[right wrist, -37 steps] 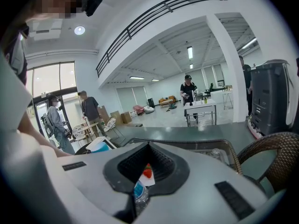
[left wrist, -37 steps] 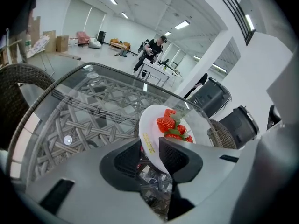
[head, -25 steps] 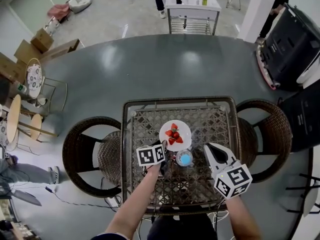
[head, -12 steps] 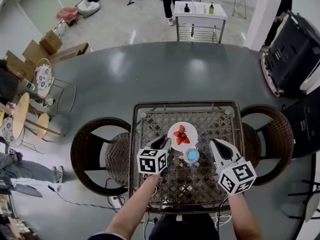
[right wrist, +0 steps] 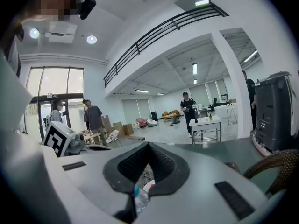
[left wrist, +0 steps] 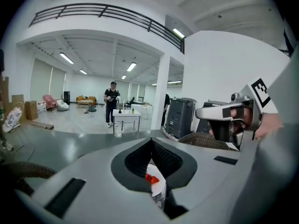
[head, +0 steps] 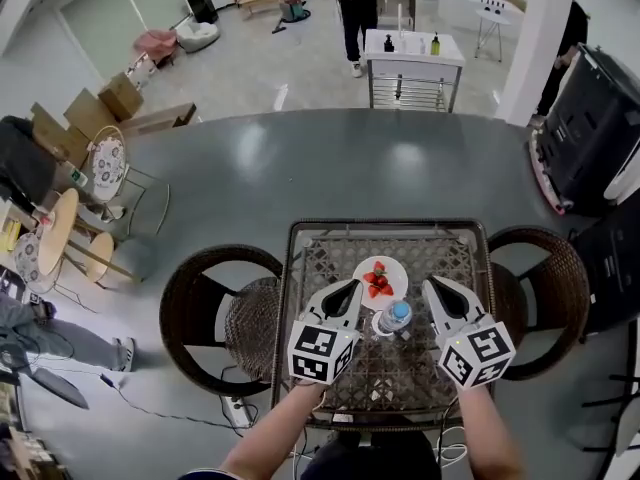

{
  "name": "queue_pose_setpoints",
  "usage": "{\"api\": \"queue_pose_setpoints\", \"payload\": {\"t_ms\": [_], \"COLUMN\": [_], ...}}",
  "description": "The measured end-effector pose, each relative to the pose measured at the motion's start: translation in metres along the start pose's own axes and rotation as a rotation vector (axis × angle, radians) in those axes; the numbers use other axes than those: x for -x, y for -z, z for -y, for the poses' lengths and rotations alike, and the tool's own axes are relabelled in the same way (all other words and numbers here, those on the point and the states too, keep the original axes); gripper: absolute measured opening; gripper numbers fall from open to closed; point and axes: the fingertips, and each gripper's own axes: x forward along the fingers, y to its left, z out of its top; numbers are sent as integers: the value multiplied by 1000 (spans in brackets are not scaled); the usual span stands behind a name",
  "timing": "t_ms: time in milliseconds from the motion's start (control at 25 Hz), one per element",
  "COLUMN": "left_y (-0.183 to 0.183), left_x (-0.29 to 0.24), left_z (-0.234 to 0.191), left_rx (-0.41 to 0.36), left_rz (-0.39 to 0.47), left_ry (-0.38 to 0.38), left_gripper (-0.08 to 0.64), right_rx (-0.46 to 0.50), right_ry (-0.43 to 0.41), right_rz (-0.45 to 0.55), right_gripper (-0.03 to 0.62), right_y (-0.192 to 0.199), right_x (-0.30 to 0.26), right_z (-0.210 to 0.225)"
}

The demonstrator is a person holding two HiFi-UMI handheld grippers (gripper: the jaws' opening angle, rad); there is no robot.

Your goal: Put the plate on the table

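A white plate (head: 381,280) with cut strawberries (head: 377,283) lies flat on the wicker table (head: 390,226). My left gripper (head: 352,286) hovers just left of the plate, shut and empty. My right gripper (head: 432,284) is to the plate's right, also shut and holding nothing. A clear bottle with a blue cap (head: 395,317) stands between the two grippers, just in front of the plate. In the left gripper view, the plate (left wrist: 157,182) and bottle (left wrist: 160,198) show through the hollow below the closed tips of the left gripper (left wrist: 152,141). In the right gripper view, the bottle (right wrist: 139,199) and plate rim (right wrist: 148,186) show below the right gripper (right wrist: 148,144).
A wicker chair stands on each side of the table, one left (head: 215,318) and one right (head: 545,288). Beyond lies a dark grey round floor area (head: 340,168). A white cart (head: 412,68) and a standing person (head: 358,8) are far off. Dark machines (head: 590,128) stand at right.
My left gripper has drawn back from the plate's edge toward me, and the plate stays on the table. The head view has tilted, so everything sits lower in the frame.
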Motion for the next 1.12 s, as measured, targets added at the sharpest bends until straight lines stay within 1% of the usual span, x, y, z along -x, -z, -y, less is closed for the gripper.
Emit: {"api": "queue_pose_setpoints", "payload": {"t_ms": [120,240,520,760,1120], "left_y": [-21,-39,-56,-62,-64], "left_x": [14,29,49,62,73], "left_z": [13,25,42,42,48], "left_rx": [-34,-47,-59,-46,-60], "left_rz": [61,122,179,197,198], "left_ry": [33,74,125,134,148], "left_gripper": [9,8,8,8,8], "right_rx": [15,37,100,105,113], "right_ry": [-10,-23,-44,-44,-47], "right_rz": [19,36,77,89,109], "right_gripper": [5,5,5,5,5], "right_y": [-9,-17,-32,-37,-39], "right_x": [2,4,12,18,27], "right_z": [-11,-24,-47,-59,-70]}}
